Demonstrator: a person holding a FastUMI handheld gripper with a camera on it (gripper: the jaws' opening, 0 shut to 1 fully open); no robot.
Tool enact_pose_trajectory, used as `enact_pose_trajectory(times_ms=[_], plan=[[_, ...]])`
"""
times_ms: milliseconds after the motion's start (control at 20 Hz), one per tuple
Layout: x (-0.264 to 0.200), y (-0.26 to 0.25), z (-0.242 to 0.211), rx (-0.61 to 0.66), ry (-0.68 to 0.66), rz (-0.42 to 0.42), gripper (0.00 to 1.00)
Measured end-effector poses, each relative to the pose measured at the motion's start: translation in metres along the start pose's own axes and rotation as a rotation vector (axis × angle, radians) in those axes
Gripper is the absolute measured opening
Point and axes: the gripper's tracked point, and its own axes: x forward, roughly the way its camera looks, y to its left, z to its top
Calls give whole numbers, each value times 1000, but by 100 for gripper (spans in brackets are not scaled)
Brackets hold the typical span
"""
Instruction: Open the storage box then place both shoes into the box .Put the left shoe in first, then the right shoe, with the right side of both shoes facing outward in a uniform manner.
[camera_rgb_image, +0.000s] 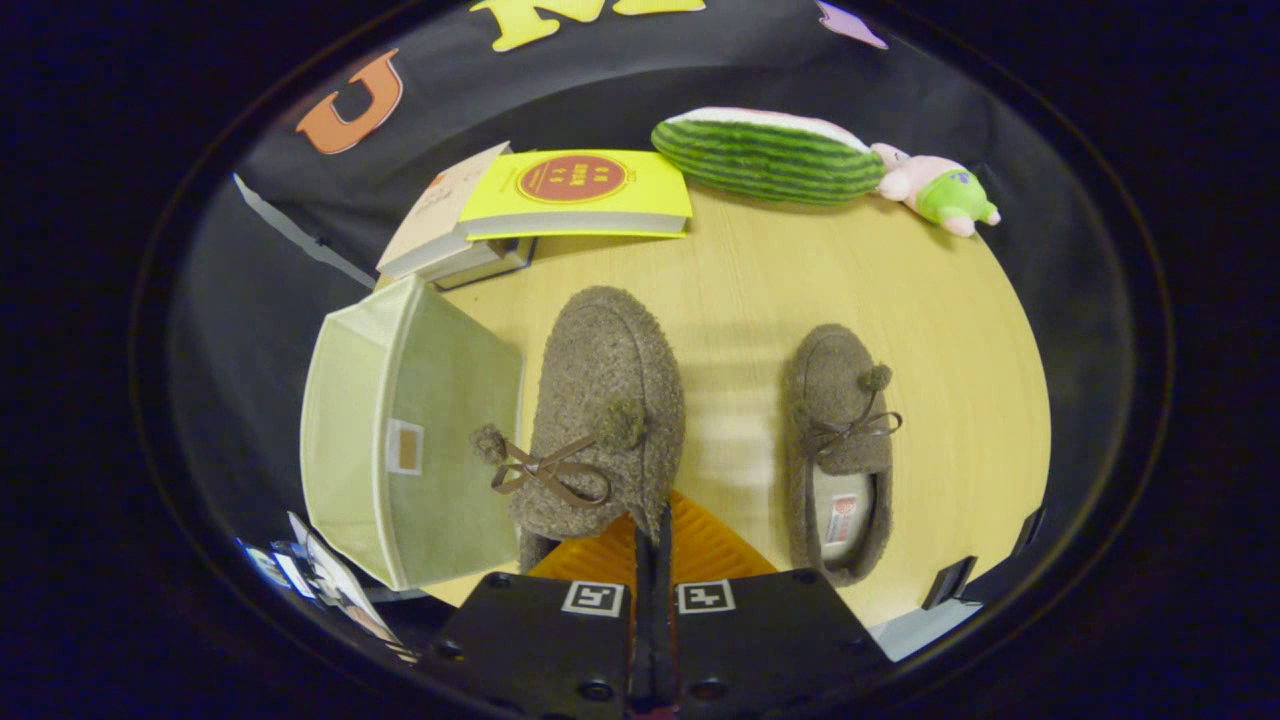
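Note:
My gripper (652, 535) is shut on the heel rim of a fuzzy brown slipper (600, 400), both orange fingers (710, 545) pinching it. This slipper looks lifted off the wooden table (940, 330), toe pointing away, its bow and pom-poms on top. The second brown slipper (838, 440) lies flat on the table to the right of the fingers, toe also pointing away, its inner label showing. A pale green fabric storage box (400, 440) stands just left of the held slipper, a small label window on it. I cannot tell whether its top is open.
Beyond the slippers, a stack of books (570, 195) with a yellow one on top lies at the table's far left. A watermelon plush (770, 155) and a pink-and-green plush toy (940, 190) lie along the far edge. Bare wood separates the two slippers.

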Motion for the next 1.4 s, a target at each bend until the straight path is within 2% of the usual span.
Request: enact_pose_trajectory(times_ms=[350,450,750,950,1150,1400], plan=[[-37,60,14,5,-60,61,6],[-38,82,12,0,-58,80,6],[-19,166,3,53,-53,208,6],[4,194,-4,72,-50,208,6],[30,212,-9,163,-29,205,6],[67,212,-11,91,-27,163,6]])
